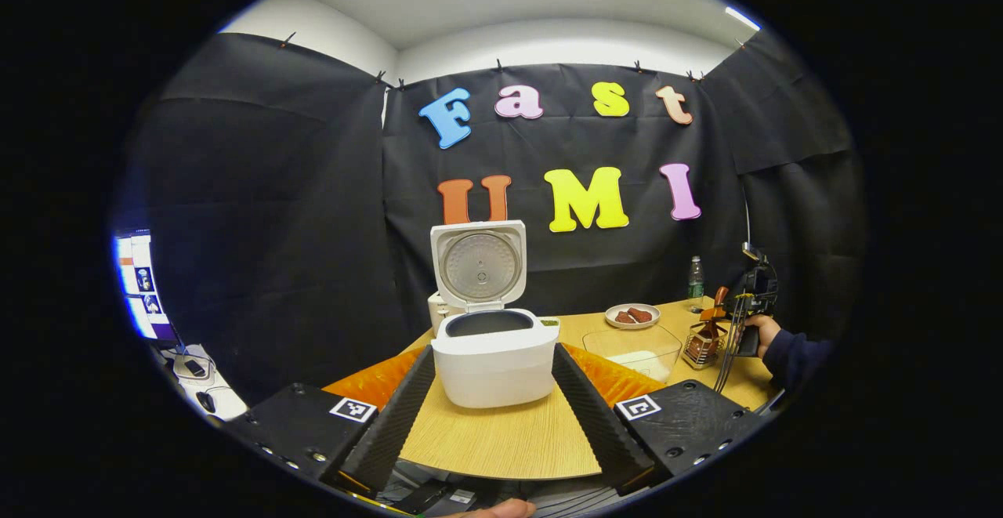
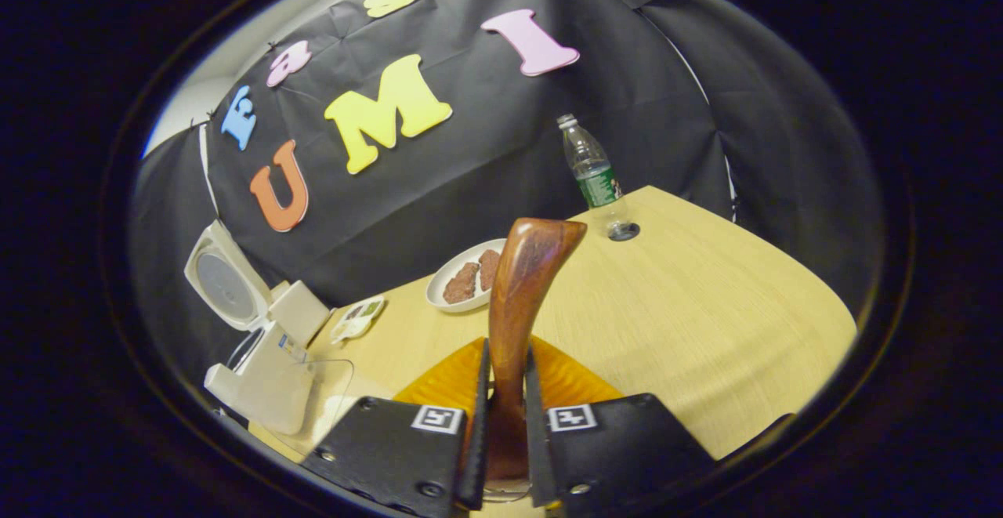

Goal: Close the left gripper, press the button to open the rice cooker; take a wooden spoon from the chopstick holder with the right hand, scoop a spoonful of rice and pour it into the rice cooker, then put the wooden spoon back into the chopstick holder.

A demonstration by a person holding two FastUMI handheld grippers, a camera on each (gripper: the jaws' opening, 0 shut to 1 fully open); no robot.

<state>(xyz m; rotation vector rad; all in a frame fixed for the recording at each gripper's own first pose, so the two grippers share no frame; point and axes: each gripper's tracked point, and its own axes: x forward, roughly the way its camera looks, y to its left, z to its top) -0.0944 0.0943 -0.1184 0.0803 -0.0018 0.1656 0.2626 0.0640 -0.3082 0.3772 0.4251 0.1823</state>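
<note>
My left claw (image 1: 492,404) hangs wide open with nothing in it, its two fingers spread to either side of the rice cooker (image 1: 495,357), which stands on the desk (image 1: 501,443) just ahead of me. The cooker's lid (image 1: 479,265) is up, standing upright at the back, and the dark pot opening shows below it. To the cooker's right sits a clear bowl (image 1: 631,348), and beyond that a wire chopstick holder (image 1: 703,342) near the desk's right edge. Farther back rest a small plate (image 1: 632,316) of brown pieces and a water bottle (image 1: 695,279).

My right claw (image 2: 503,408) is clamped on the wooden spoon (image 2: 519,322) — both fingers press against its handle low down, and the broad end of the handle rises above them, leaning slightly right. In the left gripper view that claw, with my hand (image 1: 762,333) and dark sleeve behind it, sits right at the chopstick holder. In the right gripper view the open cooker lies off to the left — the plate and bottle farther back.
</note>
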